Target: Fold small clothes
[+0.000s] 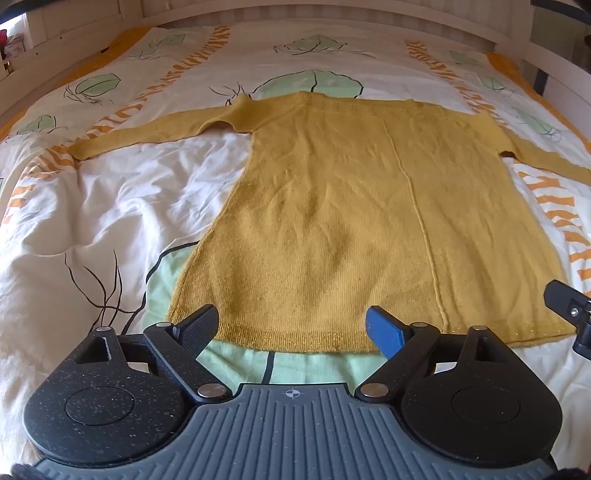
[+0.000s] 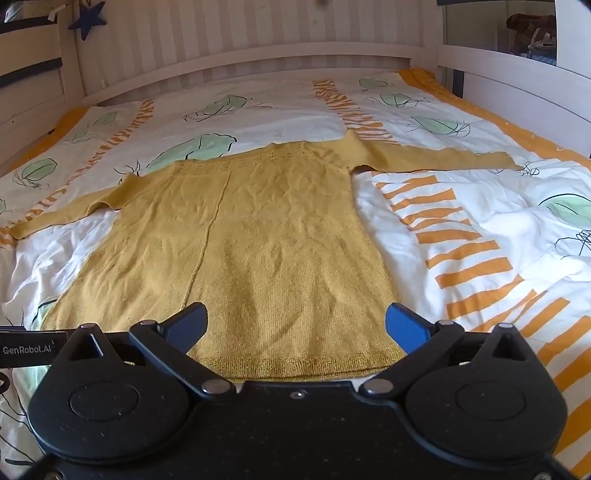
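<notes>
A mustard-yellow knitted sweater (image 1: 351,206) lies flat on the bed, hem toward me, both sleeves spread sideways. In the right wrist view the same sweater (image 2: 251,251) fills the middle. My left gripper (image 1: 291,325) hovers open over the hem near its left corner, nothing between its fingers. My right gripper (image 2: 295,325) stands open above the hem near its right corner, also holding nothing. A part of the right gripper (image 1: 569,306) shows at the right edge of the left wrist view.
The duvet (image 1: 110,206) is white with green leaves and orange stripes, and rumpled beside the sweater. A white slatted headboard (image 2: 258,55) stands at the far end, a white bed rail (image 2: 524,92) at the right. A blue star (image 2: 86,18) hangs at the top left.
</notes>
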`<state>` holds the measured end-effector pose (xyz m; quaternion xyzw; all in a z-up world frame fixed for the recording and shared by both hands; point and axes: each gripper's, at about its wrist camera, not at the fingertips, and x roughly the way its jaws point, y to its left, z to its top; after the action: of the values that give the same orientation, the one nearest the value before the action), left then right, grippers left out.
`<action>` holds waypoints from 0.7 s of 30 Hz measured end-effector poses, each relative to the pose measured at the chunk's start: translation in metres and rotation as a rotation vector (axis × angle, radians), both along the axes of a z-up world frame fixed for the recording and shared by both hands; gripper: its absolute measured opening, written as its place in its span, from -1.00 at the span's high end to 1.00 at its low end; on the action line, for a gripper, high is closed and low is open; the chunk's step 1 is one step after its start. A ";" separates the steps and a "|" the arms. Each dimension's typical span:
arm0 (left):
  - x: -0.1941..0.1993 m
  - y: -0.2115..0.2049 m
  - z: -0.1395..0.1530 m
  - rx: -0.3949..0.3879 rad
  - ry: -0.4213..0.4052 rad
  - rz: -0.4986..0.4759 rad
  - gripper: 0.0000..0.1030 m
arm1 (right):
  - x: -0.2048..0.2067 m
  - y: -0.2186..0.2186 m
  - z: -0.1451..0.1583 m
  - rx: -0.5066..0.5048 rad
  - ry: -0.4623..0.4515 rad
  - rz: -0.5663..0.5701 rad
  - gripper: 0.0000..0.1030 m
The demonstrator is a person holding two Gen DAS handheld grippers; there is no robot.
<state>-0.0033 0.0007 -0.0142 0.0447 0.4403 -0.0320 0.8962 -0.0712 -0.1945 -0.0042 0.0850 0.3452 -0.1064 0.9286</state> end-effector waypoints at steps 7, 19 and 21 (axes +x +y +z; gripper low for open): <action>-0.001 0.001 -0.001 -0.004 0.001 0.002 -0.69 | 0.002 0.003 0.001 -0.006 0.000 0.010 -0.98; 0.003 0.002 0.000 0.001 0.005 -0.001 -0.69 | 0.005 0.006 0.001 -0.010 0.004 0.016 -0.98; 0.004 0.001 0.001 0.001 0.007 0.001 -0.69 | 0.005 0.007 0.001 -0.009 0.005 0.017 -0.98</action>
<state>0.0008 0.0017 -0.0134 0.0446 0.4434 -0.0316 0.8947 -0.0661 -0.1879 -0.0029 0.0775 0.3476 -0.1002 0.9291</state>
